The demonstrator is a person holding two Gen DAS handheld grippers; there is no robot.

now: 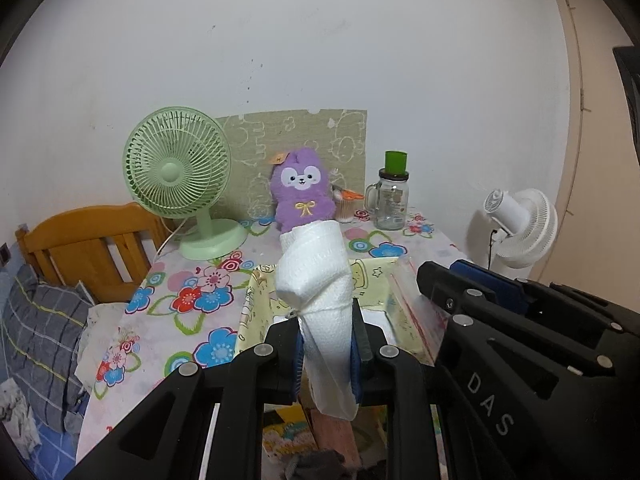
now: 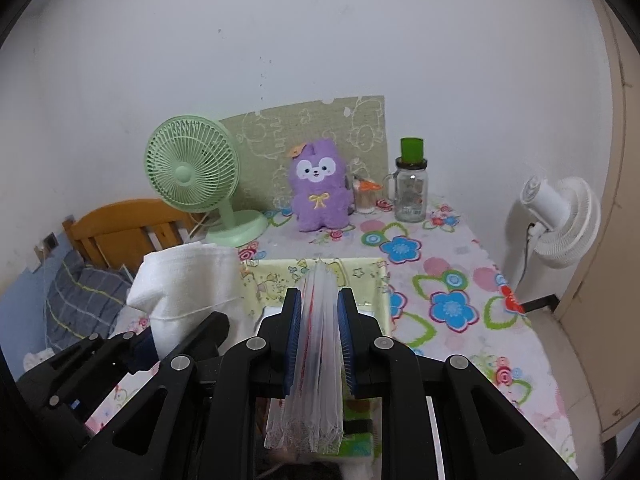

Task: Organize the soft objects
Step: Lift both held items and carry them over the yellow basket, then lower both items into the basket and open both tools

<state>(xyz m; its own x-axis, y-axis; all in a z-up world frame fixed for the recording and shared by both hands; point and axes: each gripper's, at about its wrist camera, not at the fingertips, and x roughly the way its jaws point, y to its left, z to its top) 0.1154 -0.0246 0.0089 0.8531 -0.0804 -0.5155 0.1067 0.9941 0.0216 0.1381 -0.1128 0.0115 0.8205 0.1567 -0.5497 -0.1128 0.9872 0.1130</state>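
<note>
Tissue (image 1: 316,280) pinched between left fingers (image 1: 297,356).

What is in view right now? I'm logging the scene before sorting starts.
Rolled white paper towel: one, white, clamped in left jaws.
Clear plastic zip bags: one bundle, transparent, clamped in right jaws.
Yellow cartoon-print box: one, pale yellow, on table below both grippers.
Purple plush toy: one, table's back.
Green desk fan: one, back left.
Glass mug jar with green cap: one, back right.
White floor fan: one, right of table.
Floral tablecloth: one, multicoloured.
Left gripper: black, shut.
Right gripper: black, shut.
</note>
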